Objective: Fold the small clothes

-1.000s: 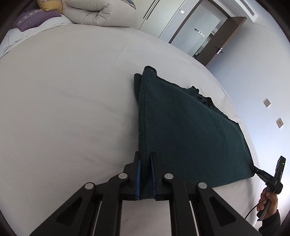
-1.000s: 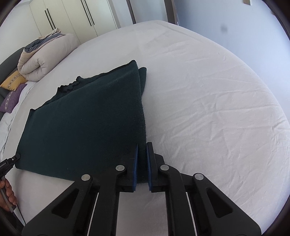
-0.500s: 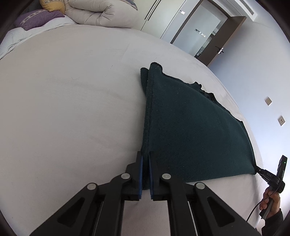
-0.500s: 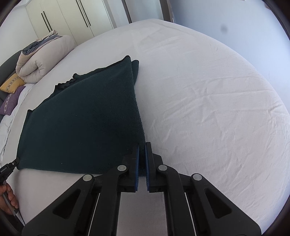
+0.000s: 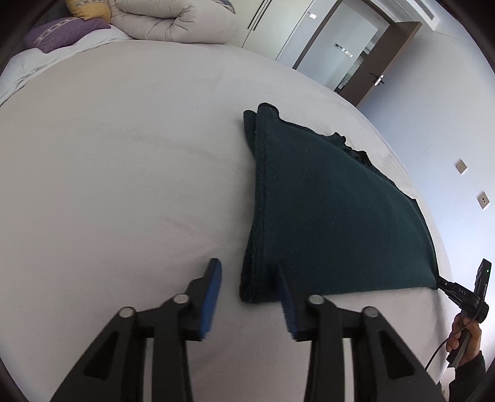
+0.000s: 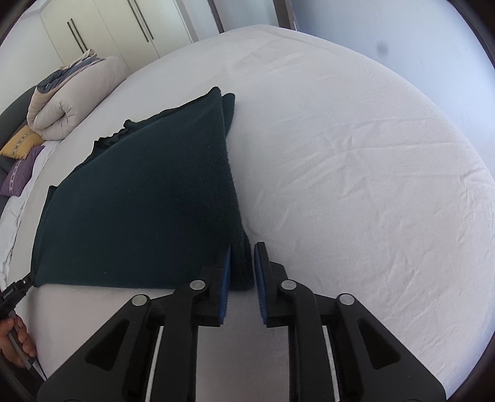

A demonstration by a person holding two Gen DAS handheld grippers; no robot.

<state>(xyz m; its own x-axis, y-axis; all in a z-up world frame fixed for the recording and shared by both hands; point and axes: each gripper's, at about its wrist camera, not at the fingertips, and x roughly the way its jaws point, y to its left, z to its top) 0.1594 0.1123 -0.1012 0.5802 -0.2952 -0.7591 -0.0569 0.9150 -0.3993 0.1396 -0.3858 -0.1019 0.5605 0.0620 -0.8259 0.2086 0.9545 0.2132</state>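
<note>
A dark green folded cloth (image 5: pixel 324 210) lies flat on the white bed sheet (image 5: pixel 123 185). My left gripper (image 5: pixel 247 269) is open, its jaws spread wide around the cloth's near left corner without gripping it. In the right wrist view the same cloth (image 6: pixel 148 204) lies left of centre. My right gripper (image 6: pixel 244 250) is open a little, its blue pads on either side of the cloth's near right corner. The other gripper shows at the edge of each view, right (image 5: pixel 470 297) and left (image 6: pixel 12 293).
A rolled beige duvet (image 5: pixel 167 21) and purple and yellow pillows (image 5: pixel 68 31) lie at the head of the bed. White wardrobes (image 6: pixel 108 27) and a doorway (image 5: pixel 349 52) stand beyond. Bare sheet (image 6: pixel 355 154) lies right of the cloth.
Both grippers were shut on the cloth's near corners and have opened. The left jaws have spread wide, the right only slightly. The cloth has settled flat on the bed.
</note>
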